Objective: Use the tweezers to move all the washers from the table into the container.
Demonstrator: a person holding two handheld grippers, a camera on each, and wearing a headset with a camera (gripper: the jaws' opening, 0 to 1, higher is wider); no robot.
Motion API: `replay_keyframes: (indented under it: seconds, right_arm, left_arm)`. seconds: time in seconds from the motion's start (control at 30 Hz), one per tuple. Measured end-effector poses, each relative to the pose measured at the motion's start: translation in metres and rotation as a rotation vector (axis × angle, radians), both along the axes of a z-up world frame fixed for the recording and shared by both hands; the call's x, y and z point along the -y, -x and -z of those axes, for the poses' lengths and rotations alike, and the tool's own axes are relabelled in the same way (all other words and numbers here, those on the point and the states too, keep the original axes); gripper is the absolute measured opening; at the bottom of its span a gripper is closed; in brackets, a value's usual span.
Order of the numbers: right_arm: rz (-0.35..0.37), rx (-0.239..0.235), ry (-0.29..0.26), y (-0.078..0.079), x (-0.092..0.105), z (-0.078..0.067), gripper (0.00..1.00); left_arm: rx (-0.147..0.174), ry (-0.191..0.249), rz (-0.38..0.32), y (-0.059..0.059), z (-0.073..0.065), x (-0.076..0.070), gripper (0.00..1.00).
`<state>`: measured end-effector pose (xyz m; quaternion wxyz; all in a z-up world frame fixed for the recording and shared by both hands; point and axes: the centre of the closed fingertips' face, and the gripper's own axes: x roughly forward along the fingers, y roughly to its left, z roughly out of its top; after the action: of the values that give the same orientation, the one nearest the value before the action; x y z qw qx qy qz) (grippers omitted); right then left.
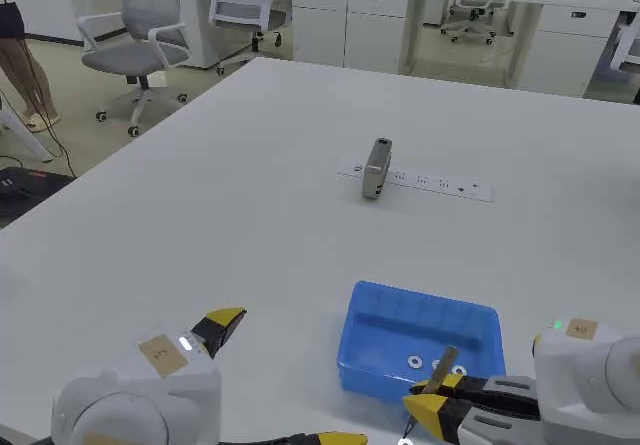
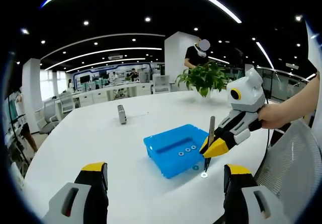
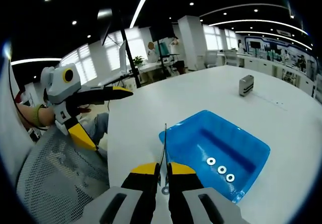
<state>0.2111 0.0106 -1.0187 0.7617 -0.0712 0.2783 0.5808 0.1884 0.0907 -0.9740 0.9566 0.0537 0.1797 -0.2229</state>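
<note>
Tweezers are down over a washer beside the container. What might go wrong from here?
1. The washer lies flat on the smooth table, so the tweezers may flick it away rather than grip it.
2. It sits close to the blue container; the lift could clip its wall and drop it.
3. The right gripper pinches thin tweezers, which might twist.

White surface [image 1: 250, 195] bore a blue container [image 1: 352, 340], one washer [image 2: 204, 174] just beside it, power strip [image 1: 440, 183] with grey block [image 1: 377, 168] farther back.
</note>
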Motion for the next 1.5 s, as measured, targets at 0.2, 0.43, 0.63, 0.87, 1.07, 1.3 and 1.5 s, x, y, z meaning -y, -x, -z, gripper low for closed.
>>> replay_keyframes:
  seconds: [0.2, 0.43, 0.63, 0.87, 1.07, 1.3, 1.5]
  right_arm:
    - [-0.031, 0.01, 0.027, 0.004, -0.002, 0.009, 0.04]
    - [-0.04, 0.016, 0.049, 0.005, -0.001, 0.016, 0.04]
    - [-0.043, 0.014, 0.056, 0.005, -0.001, 0.019, 0.04]
    - [-0.048, 0.022, 0.05, 0.009, -0.002, 0.018, 0.04]
    - [-0.094, 0.074, 0.073, 0.018, -0.003, 0.018, 0.05]
    - [-0.14, 0.153, 0.123, 0.023, -0.006, 0.019, 0.04]
    - [-0.131, 0.149, 0.146, 0.016, -0.002, 0.02, 0.02]
  left_arm:
    - [0.001, 0.002, -0.006, 0.0, -0.001, -0.001, 0.98]
    - [0.003, 0.003, -0.01, -0.001, -0.001, -0.002, 0.98]
    - [0.002, 0.002, -0.009, 0.0, -0.001, -0.002, 0.98]
    - [-0.001, 0.0, -0.008, 0.0, 0.0, -0.002, 0.98]
    - [-0.002, -0.001, -0.006, 0.0, 0.0, -0.001, 0.98]
    - [-0.002, -0.004, -0.004, 0.0, 0.0, -0.001, 0.98]
    - [-0.001, -0.004, -0.002, 0.0, 0.0, -0.001, 0.98]
